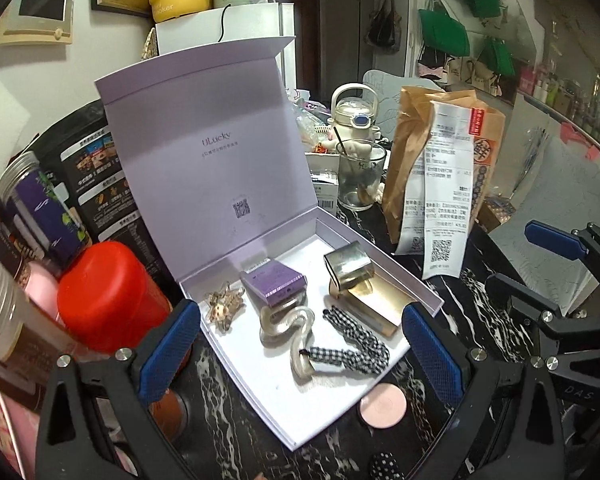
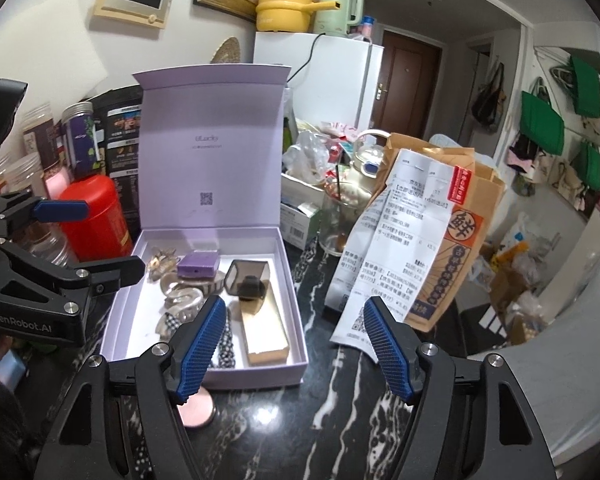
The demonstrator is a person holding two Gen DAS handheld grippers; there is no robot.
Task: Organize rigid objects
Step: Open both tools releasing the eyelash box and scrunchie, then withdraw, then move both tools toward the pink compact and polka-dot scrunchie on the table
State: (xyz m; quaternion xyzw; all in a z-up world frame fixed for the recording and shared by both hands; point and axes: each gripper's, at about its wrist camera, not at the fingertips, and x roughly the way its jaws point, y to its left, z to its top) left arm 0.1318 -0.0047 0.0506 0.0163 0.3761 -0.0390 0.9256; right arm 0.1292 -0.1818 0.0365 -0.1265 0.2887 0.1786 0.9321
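Observation:
A lilac box (image 1: 384, 258) (image 2: 260, 376) stands open on the dark marble table, its lid upright. Inside lie an amber claw clip (image 1: 224, 306), a small purple box (image 1: 274, 282) (image 2: 198, 264), a clear wavy clip (image 1: 288, 324), a checked bow (image 1: 356, 344) and a gold case (image 1: 376, 300) (image 2: 264, 332) with a smoky cap (image 1: 348, 266). My left gripper (image 1: 300, 344) (image 2: 96, 240) hovers open above the box's near side, holding nothing. At the box's right front corner my right gripper (image 2: 296, 344) (image 1: 536, 264) is open and holds nothing.
A pink round compact (image 1: 382, 404) (image 2: 196, 410) lies on the table by the box's front edge. A red canister (image 1: 108, 296) and jars crowd the left. A glass cup (image 1: 360, 180) and a paper bag with receipts (image 2: 432, 232) stand to the right.

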